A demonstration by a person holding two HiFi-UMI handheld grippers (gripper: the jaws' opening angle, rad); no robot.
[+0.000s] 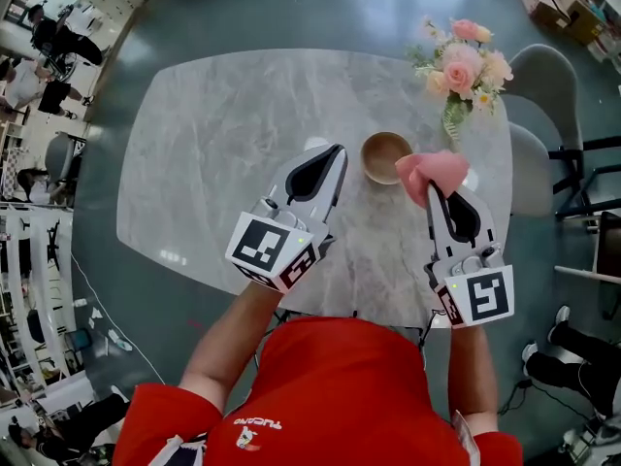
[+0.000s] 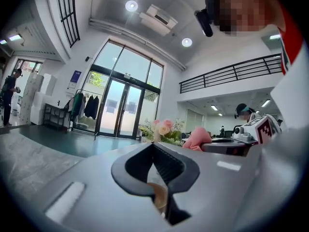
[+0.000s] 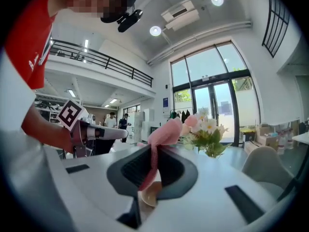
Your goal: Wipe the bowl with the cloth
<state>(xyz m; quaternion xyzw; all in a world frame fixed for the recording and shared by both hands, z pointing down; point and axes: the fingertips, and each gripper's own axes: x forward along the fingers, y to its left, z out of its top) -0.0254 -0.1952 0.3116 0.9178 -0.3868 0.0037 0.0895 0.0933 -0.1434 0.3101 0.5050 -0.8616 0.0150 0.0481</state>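
Observation:
A small brown bowl stands on the marble table, just beyond both gripper tips. My right gripper is shut on a pink cloth that bunches up above its tips, right of the bowl. In the right gripper view the cloth hangs pinched between the jaws, with the bowl visible below. My left gripper is held just left of the bowl; its jaws meet with nothing between them. The left gripper view shows a sliver of the bowl under the closed jaws, and the cloth off to the right.
A vase of pink and cream flowers stands at the table's far right corner, behind the bowl. Grey chairs sit to the right of the table. People stand far off at the left of the room.

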